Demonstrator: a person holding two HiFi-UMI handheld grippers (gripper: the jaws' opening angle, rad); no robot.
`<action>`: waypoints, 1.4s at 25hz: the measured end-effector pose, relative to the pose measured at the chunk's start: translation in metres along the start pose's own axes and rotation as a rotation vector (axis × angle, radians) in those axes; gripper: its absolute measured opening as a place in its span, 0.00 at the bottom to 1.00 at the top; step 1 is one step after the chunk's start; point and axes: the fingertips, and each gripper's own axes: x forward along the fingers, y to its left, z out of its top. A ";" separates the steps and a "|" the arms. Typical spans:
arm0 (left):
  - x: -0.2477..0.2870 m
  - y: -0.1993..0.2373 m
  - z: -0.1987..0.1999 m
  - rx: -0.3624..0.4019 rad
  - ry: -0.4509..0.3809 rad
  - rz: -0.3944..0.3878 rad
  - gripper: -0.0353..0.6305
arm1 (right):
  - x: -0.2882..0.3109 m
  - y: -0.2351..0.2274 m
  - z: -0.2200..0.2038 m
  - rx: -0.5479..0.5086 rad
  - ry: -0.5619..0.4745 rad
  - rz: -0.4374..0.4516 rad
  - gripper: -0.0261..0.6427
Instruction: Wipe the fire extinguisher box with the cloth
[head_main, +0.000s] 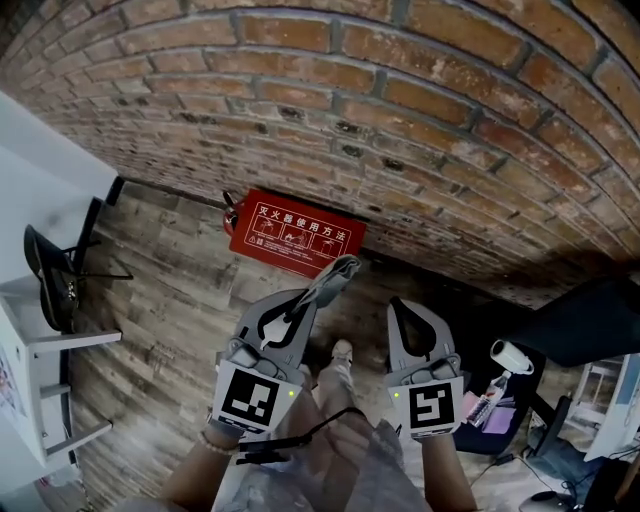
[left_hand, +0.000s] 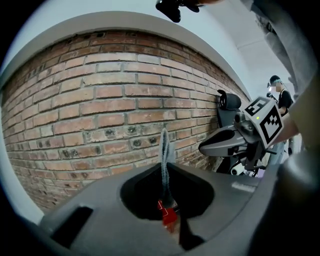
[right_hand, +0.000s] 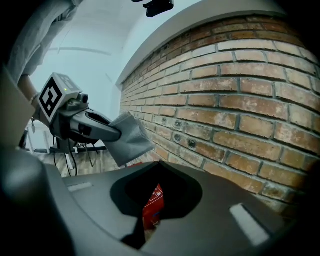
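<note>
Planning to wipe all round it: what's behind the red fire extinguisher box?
A brick wall rises right behind the fire extinguisher box, which stands on the wooden floor. Its rear face, and whether it touches the wall, are hidden by the box itself.

Your left gripper has its jaws pinched on the grey cloth, standing edge-on and upright. Brick wall dead ahead. A red sliver of fire extinguisher box peeks below. Your right gripper hangs at right.
</note>
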 end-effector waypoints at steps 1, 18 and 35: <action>0.003 0.003 -0.005 -0.002 0.004 -0.002 0.07 | 0.004 0.000 -0.004 -0.001 0.004 -0.001 0.05; 0.103 0.025 -0.087 -0.068 0.062 -0.067 0.07 | 0.067 -0.010 -0.085 0.069 0.083 -0.035 0.05; 0.211 0.024 -0.153 -0.138 0.145 -0.096 0.07 | 0.097 -0.018 -0.127 0.091 0.122 -0.020 0.05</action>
